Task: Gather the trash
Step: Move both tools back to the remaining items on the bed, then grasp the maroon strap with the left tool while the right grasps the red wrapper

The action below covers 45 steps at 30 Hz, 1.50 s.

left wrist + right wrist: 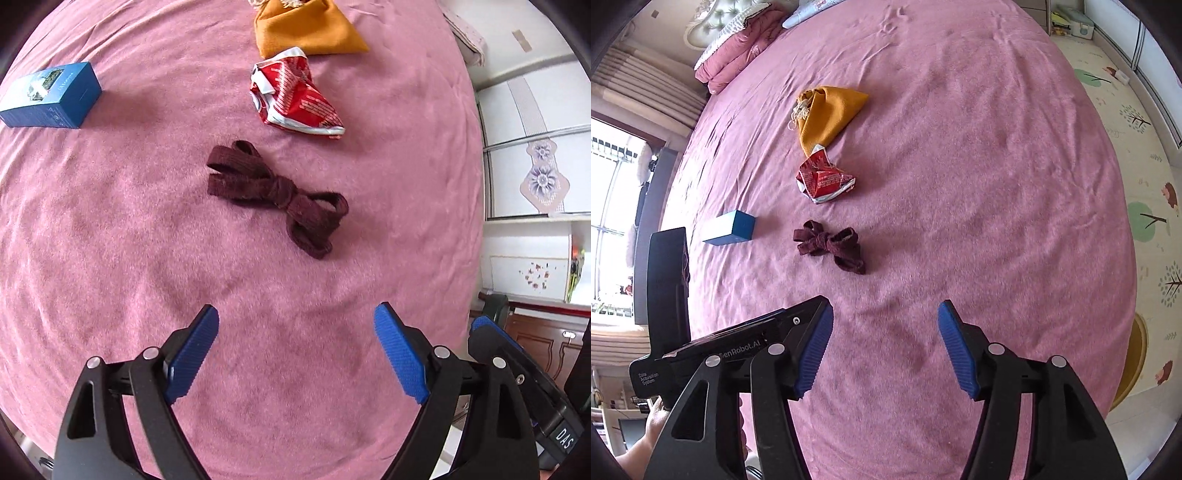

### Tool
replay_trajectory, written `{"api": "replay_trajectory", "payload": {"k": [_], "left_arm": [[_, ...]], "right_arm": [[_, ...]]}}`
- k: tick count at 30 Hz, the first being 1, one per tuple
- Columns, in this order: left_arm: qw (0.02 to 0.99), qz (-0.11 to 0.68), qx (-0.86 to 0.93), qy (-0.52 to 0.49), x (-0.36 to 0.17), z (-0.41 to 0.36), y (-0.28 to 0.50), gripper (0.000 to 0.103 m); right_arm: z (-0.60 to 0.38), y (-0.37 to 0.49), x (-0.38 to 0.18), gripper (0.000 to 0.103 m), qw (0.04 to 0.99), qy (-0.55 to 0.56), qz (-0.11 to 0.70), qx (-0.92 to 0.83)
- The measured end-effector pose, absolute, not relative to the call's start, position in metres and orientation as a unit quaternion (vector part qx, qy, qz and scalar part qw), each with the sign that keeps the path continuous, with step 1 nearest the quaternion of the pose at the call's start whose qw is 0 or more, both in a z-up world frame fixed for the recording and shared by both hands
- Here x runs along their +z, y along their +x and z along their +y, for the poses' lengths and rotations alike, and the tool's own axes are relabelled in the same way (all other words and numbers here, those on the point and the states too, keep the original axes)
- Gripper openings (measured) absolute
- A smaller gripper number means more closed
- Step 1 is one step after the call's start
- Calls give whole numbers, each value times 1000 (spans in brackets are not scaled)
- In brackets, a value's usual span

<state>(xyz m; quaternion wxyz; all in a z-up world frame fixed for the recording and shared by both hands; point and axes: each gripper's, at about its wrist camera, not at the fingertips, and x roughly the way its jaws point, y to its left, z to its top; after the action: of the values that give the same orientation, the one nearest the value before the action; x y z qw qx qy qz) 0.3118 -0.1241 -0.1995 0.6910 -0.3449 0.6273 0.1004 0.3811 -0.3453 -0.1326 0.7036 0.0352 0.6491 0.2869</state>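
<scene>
Since nothing's grabbed yet, both tools, left and right, hang apart and empty over the bed, probably lining up on the wrapper.

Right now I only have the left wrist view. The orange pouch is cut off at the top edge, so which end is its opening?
Observer: In the right wrist view the whole orange pouch shows; its gathered, tasselled mouth points toward the pillows.
Operator: Is my right gripper carrying anything?
Observer: No. The right gripper is open, with only the pink bedspread between its pads.
Operator: What lies beyond the bed on that side?
Observer: A floor mat printed with trees.
</scene>
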Motion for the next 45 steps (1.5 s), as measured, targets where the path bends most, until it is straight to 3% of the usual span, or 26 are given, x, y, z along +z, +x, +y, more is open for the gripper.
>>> {"api": "replay_trajectory", "payload": {"k": [16, 22, 26, 35, 39, 45], "left_arm": [[653, 617, 169, -406, -252, -89, 370, 87], [665, 628, 209, -345, -246, -112, 379, 57], [671, 612, 202, -366, -241, -103, 362, 28], [694, 580, 181, -386, -221, -65, 339, 19], [691, 573, 187, -400, -219, -49, 334, 19], [684, 575, 178, -412, -223, -27, 328, 19]], "right_arm": [[-312, 440, -166, 58, 693, 34, 660, 288], [-303, 447, -170, 58, 689, 32, 662, 294], [-287, 451, -172, 59, 682, 27, 663, 307], [-214, 459, -182, 62, 666, -1, 658, 353], [-182, 460, -187, 67, 676, -44, 642, 359], [-156, 466, -204, 67, 682, -84, 641, 343]]}}
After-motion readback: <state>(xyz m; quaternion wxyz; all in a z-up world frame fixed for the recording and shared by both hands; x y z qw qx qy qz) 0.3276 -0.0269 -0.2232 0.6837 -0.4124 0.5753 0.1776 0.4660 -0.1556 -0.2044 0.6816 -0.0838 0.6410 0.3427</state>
